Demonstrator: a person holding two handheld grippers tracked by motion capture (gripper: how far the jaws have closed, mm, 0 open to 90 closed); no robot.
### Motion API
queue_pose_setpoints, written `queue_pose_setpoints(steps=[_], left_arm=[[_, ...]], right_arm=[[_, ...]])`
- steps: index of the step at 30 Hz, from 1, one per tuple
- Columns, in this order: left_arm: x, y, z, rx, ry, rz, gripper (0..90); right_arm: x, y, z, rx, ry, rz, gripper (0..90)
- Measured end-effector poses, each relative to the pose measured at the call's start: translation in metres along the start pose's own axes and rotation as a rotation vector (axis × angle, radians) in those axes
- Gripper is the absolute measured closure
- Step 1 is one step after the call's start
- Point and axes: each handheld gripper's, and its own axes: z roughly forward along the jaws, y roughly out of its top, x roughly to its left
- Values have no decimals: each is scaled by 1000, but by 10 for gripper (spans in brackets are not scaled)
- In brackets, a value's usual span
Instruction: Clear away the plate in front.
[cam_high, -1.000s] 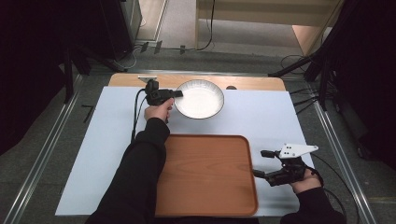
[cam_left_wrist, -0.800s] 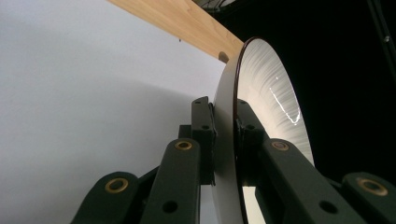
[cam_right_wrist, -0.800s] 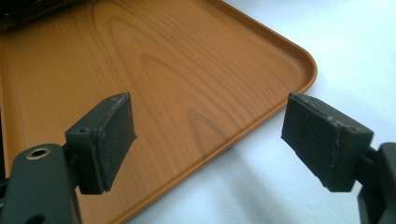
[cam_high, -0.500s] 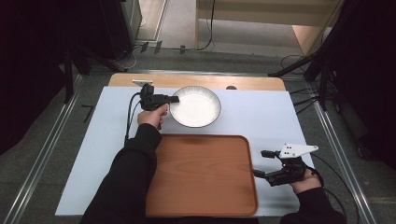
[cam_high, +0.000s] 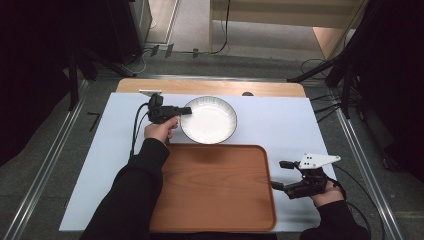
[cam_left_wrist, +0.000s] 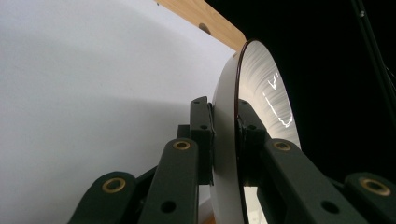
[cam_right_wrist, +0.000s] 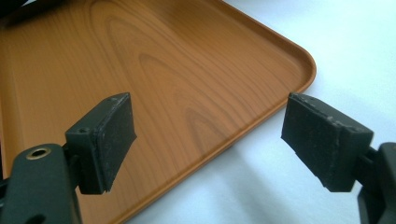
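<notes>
A white bowl (cam_high: 208, 120) with a dark rim stands on the white table just behind the wooden tray (cam_high: 215, 195). My left gripper (cam_high: 186, 111) is shut on the bowl's left rim. In the left gripper view the bowl (cam_left_wrist: 261, 79) sits edge-on, and the left gripper (cam_left_wrist: 224, 126) has one pad on each side of the wall. My right gripper (cam_high: 278, 174) stands open by the tray's right edge, with nothing between its jaws. In the right gripper view the right gripper (cam_right_wrist: 208, 135) frames the tray's rounded corner (cam_right_wrist: 299, 60).
A bare wooden strip (cam_high: 260, 89) runs along the table's back edge. Metal rails (cam_high: 360, 165) flank the table on both sides. Cables (cam_high: 320, 65) lie on the floor behind, and the tray bed is bare.
My left gripper has drawn the bowl nearer, toward the tray's back edge and a little left. The right gripper has kept still.
</notes>
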Motion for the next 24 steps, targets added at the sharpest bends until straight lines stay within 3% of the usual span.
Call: queue_pose_setpoints(steps=[24], left_arm=[[6, -34, -27, 27, -38, 16, 804]], right_arm=[[-1, -1, 0, 7, -14, 19, 184]])
